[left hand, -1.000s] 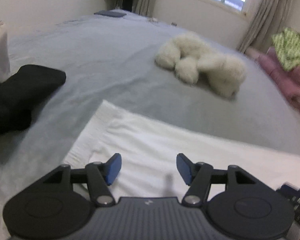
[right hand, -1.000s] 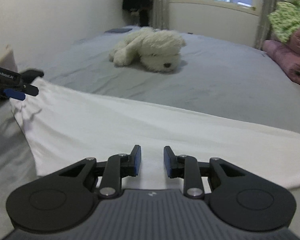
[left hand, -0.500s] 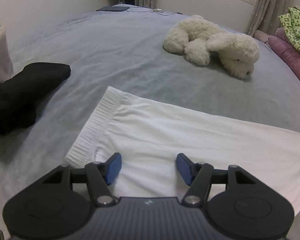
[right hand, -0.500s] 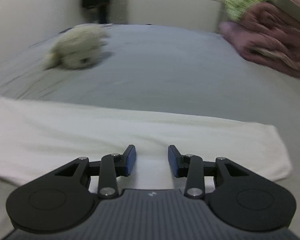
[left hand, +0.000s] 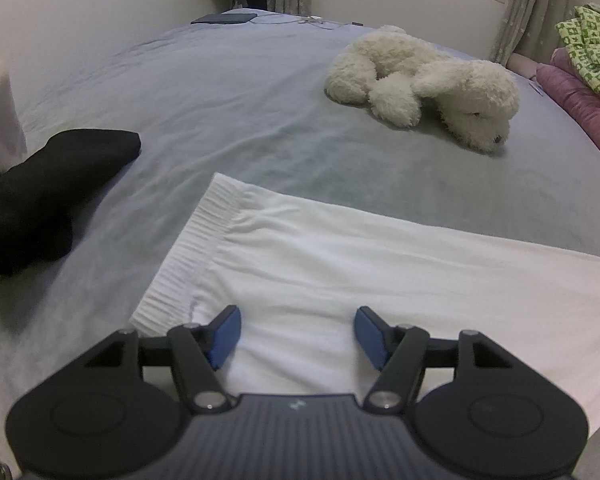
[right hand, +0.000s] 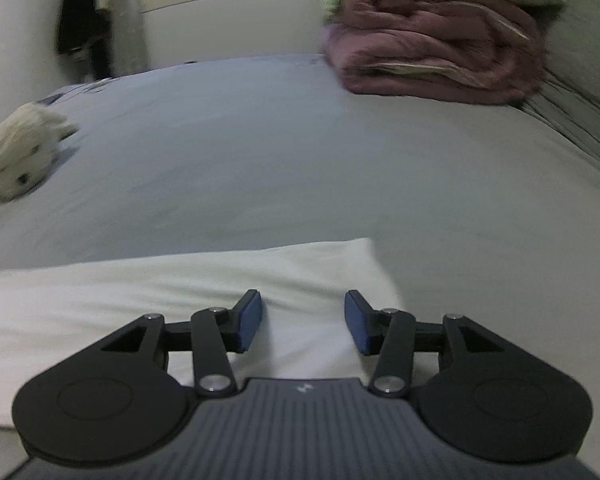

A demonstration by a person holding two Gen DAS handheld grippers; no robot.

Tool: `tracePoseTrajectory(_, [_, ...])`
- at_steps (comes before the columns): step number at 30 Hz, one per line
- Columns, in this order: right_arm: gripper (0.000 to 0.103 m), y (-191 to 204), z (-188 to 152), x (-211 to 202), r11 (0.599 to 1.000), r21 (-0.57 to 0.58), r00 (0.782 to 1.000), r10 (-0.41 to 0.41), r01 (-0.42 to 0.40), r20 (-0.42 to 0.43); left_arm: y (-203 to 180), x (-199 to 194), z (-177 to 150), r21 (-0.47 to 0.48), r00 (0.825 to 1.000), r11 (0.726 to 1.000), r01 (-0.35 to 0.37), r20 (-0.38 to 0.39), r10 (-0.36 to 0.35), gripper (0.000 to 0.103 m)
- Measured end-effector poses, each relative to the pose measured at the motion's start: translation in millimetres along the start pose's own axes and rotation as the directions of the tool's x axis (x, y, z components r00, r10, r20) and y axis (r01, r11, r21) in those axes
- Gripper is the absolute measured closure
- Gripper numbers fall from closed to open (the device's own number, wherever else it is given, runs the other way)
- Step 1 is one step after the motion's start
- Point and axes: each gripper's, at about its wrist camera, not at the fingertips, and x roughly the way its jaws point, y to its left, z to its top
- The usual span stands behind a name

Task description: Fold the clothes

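Note:
A white garment (left hand: 380, 272) lies flat across the grey bed (left hand: 220, 92), its ribbed elastic waistband (left hand: 188, 248) at the left end. My left gripper (left hand: 298, 334) hovers over the near edge just right of that waistband, open, with nothing between its blue pads. In the right wrist view the garment's other end (right hand: 220, 276) finishes at a corner near the middle. My right gripper (right hand: 302, 320) is above that end, its jaws opening, nothing clamped between them.
A white plush dog (left hand: 424, 84) lies on the bed beyond the garment, also at the left edge (right hand: 16, 152) of the right wrist view. A folded black garment (left hand: 48, 192) sits at the left. A stack of pink blankets (right hand: 432, 52) stands at the far right.
My right gripper swept right along the garment to its far end and its jaws spread wider. The left gripper's view tipped and turned a little; its jaws stayed open.

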Motion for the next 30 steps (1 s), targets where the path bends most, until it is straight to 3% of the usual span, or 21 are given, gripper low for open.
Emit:
tracePoseTrajectory(5, [0.040,-6,5,3,0.992,-0.016,0.992,-0.122,0.122,-0.021,-1,0,1,-0.003,1.000,1.000,-0.004,-0.005,0.004,0.038])
tracePoseTrajectory(7, [0.040,-9,5,3,0.987,0.006,0.986,-0.163,0.163,-0.028,0,0,1,-0.002,1.000,1.000,-0.005,-0.007,0.005,0.038])
tracePoseTrajectory(12, [0.040,9,3,-14,0.983,0.065,0.984,-0.176,0.175,0.019,1,-2,3,-0.012,1.000,1.000,0.000,-0.009,0.000,0.038])
tracePoseTrajectory(17, [0.040,68,7,-28,0.998,0.036,0.996,-0.053,0.051,0.070,7,-5,6,-0.027,1.000,1.000,-0.001,0.005,0.001,0.038])
tracePoseTrajectory(21, [0.040,145,4,-35,0.990,-0.095,0.992,0.111,-0.104,0.068,19,-5,8,-0.073,1.000,0.997,0.007,-0.001,-0.007,0.038])
tracePoseTrajectory(23, [0.040,187,-2,-40,0.968,-0.174,0.979,0.195,-0.182,0.060,26,-4,9,-0.113,1.000,0.993,0.027,-0.008,-0.028,0.038])
tracePoseTrajectory(27, [0.040,267,-13,-50,0.896,-0.283,0.933,0.360,-0.343,0.006,34,-7,11,-0.163,0.998,0.985,0.054,-0.006,-0.056,0.038])
tracePoseTrajectory(30, [0.040,314,-18,-52,0.840,-0.362,0.907,0.420,-0.404,-0.036,39,-8,12,-0.177,0.998,0.983,0.056,-0.006,-0.058,0.038])
